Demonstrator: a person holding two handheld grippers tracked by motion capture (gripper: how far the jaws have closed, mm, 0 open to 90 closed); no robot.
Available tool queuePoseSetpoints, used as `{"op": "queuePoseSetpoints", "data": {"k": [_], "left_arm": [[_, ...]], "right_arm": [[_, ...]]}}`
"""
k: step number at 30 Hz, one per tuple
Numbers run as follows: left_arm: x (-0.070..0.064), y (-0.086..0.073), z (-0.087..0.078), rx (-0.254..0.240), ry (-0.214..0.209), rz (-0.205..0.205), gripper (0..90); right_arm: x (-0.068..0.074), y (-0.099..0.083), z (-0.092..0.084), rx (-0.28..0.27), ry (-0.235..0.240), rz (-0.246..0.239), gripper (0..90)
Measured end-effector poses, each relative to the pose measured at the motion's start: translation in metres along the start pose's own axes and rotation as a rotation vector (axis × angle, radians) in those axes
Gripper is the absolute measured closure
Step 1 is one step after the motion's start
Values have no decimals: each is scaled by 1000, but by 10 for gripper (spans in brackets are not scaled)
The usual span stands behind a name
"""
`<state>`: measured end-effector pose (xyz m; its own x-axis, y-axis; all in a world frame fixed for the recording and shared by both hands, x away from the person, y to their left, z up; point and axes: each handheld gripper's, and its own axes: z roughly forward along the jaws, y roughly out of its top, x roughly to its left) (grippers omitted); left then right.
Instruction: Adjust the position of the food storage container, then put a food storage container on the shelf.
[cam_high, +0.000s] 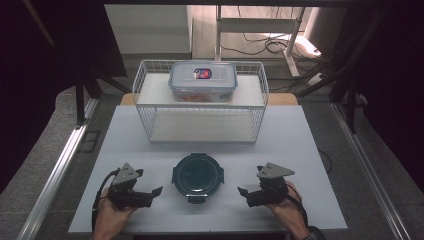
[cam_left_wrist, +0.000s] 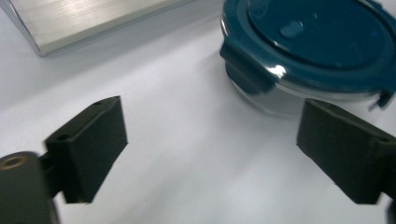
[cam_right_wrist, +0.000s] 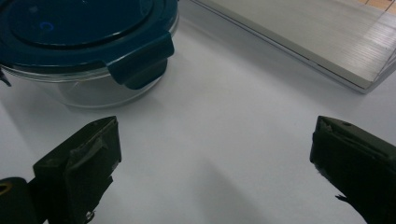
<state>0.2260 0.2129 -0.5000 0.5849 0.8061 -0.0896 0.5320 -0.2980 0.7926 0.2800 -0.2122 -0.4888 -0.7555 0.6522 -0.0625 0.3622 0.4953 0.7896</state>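
A round glass container with a dark blue clip-on lid (cam_high: 197, 176) stands at the front middle of the white table. My left gripper (cam_high: 150, 182) rests to its left, jaws wide open and pointing toward it with nothing between them. In the left gripper view the container (cam_left_wrist: 317, 42) lies ahead to the upper right of the open left gripper (cam_left_wrist: 210, 126). My right gripper (cam_high: 250, 181) sits to the container's right, also open and empty. In the right gripper view the container (cam_right_wrist: 84, 42) is at the upper left, beyond the right gripper (cam_right_wrist: 215, 135).
A white wire rack (cam_high: 145, 120) stands behind the container; a rectangular clear-lidded food box (cam_high: 202, 80) sits on its upper shelf. The rack's pale bottom board (cam_left_wrist: 93, 18) (cam_right_wrist: 317, 37) lies near both grippers. Bare table (cam_high: 300, 150) flanks the rack.
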Motion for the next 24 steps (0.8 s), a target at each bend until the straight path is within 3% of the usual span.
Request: {"op": "queuePoseSetpoints", "data": {"k": [3,5,13,24], "left_arm": [[0,-7,2,-5,-3,-14,49],[1,-11,7,17,-4,-20,45],[3,-16,13,27,22,17,37],[10,-18,13,4,28,-20,67]], "right_arm": [[2,-1,-1,-5,2,-3,17],[4,-2,0,-1,8,-5,16],[5,-6,5,21,19,-16,14],[3,-7,6,26,13,-15,14]]}}
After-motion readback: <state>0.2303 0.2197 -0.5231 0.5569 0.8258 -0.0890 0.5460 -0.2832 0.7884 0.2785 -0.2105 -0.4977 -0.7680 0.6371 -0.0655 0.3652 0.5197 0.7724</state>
